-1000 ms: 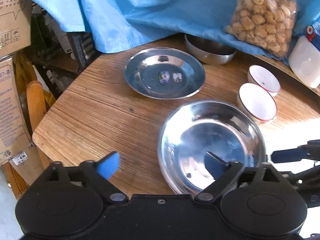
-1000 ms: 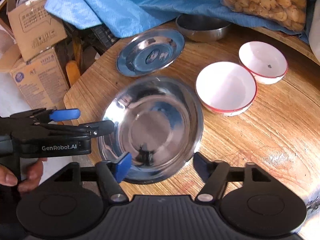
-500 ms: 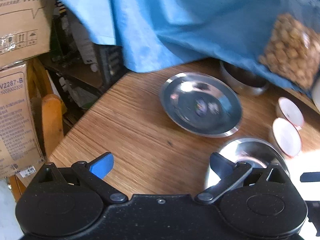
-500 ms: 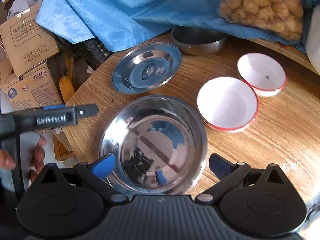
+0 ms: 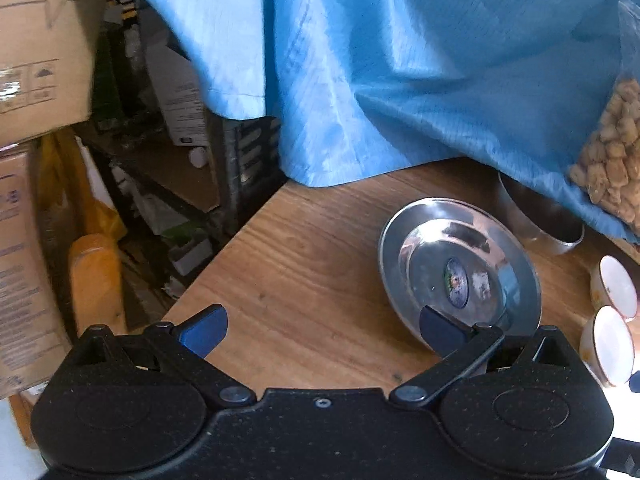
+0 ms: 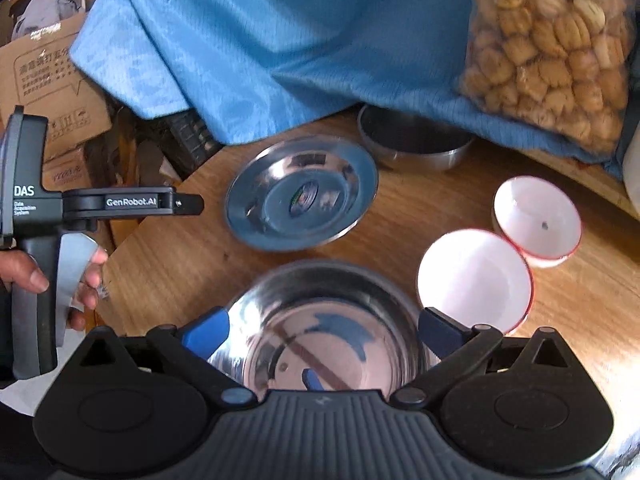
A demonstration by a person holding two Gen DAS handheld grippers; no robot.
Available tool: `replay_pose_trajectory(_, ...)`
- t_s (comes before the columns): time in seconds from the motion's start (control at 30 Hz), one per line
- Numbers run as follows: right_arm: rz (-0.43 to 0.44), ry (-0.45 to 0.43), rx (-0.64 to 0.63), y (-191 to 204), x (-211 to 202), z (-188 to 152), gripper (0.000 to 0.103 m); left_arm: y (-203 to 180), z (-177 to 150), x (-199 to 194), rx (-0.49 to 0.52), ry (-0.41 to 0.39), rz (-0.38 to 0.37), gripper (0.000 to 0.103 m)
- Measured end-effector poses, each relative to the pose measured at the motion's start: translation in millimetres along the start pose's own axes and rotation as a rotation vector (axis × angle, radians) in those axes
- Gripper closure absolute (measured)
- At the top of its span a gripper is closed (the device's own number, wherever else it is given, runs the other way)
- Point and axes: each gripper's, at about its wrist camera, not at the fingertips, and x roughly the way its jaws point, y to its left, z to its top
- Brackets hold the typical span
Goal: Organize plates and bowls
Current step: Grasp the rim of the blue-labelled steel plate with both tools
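My right gripper (image 6: pixel 323 332) is open over a large steel bowl (image 6: pixel 328 320) that rests on the wooden table (image 6: pixel 180 256). The bowl lies between the spread fingers, and its near part is hidden by the gripper body. Beyond it sit a flat steel plate (image 6: pixel 304 192), a small steel bowl (image 6: pixel 412 144) half under blue cloth, and two white red-rimmed bowls (image 6: pixel 474 280) (image 6: pixel 538 216). My left gripper (image 5: pixel 322 328) is open and empty over bare wood near the table's left edge. The steel plate (image 5: pixel 460 276) lies just by its right finger. The left gripper (image 6: pixel 188 205) also shows side-on at the left, held by a hand (image 6: pixel 24 276).
Blue cloth (image 5: pixel 400 80) hangs over the table's far side. A clear bag of biscuits (image 6: pixel 552 52) leans on it at the right. Cardboard boxes (image 5: pixel 36 52) and shelf clutter stand past the table's left edge (image 5: pixel 224 248).
My left gripper swung left, away from the large steel bowl to the table's left edge. My right gripper opened wider, and the large bowl now sits between its fingers.
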Motion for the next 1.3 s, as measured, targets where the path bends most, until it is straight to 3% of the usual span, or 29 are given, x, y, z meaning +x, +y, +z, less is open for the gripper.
replay_pose_trajectory(0.17,-0.058,-0.01,0.013,-2,8,11,0.0,-8,6,17,0.016,-0.004,-0.038,0.001)
replay_pose_trajectory(0.3,-0.172,-0.015,-0.039,6,25,28,0.0,-15,11,33,0.012,0.011,-0.057,0.001)
replay_pose_trajectory(0.4,-0.207,-0.017,-0.064,6,39,43,0.0,-19,13,43,0.01,0.027,-0.066,0.001)
replay_pose_trajectory(0.5,-0.205,-0.024,-0.081,5,53,55,0.001,-20,13,47,0.023,0.032,-0.065,0.001)
replay_pose_trajectory(0.6,-0.207,-0.017,-0.098,4,65,64,0.008,-21,12,47,0.047,0.029,-0.067,0.001)
replay_pose_trajectory(1.03,-0.164,0.026,-0.055,-2,96,71,0.022,-24,12,47,0.082,0.047,-0.127,0.001)
replay_pose_trajectory(1.17,-0.161,0.032,-0.068,2,100,72,0.027,-24,12,46,0.086,0.048,-0.141,0.012)
replay_pose_trajectory(1.3,-0.146,0.049,-0.061,3,106,73,0.042,-23,12,45,0.066,0.048,-0.164,0.028)
